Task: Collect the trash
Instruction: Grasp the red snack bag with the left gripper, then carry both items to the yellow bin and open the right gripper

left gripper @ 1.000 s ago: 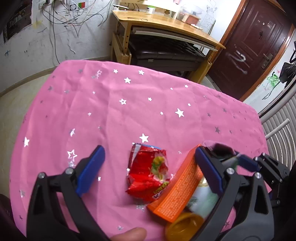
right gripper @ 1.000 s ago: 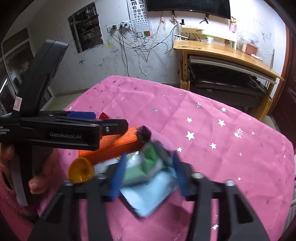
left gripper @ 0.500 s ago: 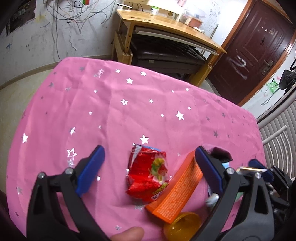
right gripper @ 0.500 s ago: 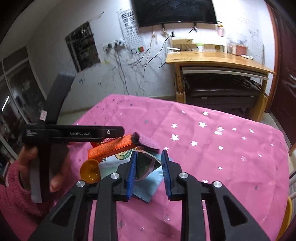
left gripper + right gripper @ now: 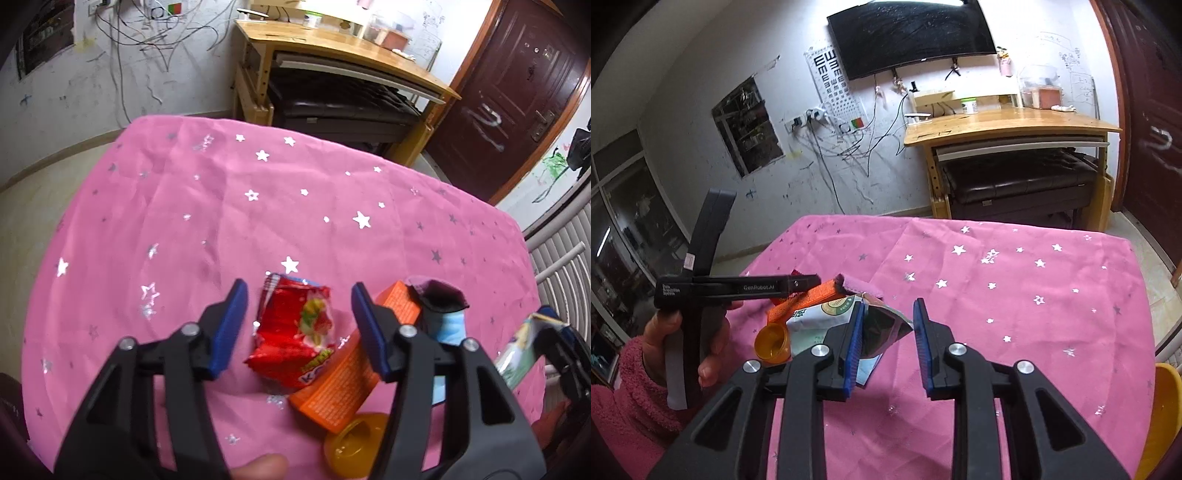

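A red snack wrapper (image 5: 293, 332) lies on the pink star cloth (image 5: 258, 206). My left gripper (image 5: 299, 326) is open, with one finger on each side of the wrapper. An orange box (image 5: 343, 384), an orange cap (image 5: 356, 446) and a purple-and-blue piece (image 5: 441, 306) lie right of it. My right gripper (image 5: 888, 341) is shut on a silver-lined green-and-white pouch (image 5: 882, 325) and holds it lifted above the cloth. The pouch also shows at the right edge of the left wrist view (image 5: 521, 350). The box (image 5: 801, 301) and cap (image 5: 772, 341) show left of it.
A wooden desk (image 5: 1008, 129) with a black bench under it stands beyond the table's far edge. A dark door (image 5: 517, 92) is at the back right and a radiator (image 5: 569, 266) at the right. A yellow container (image 5: 1161, 417) sits off the table's right edge.
My right gripper shut on the pouch and lifted it up off the pile. My left gripper's fingers closed inward around the red wrapper but still stand apart from it.
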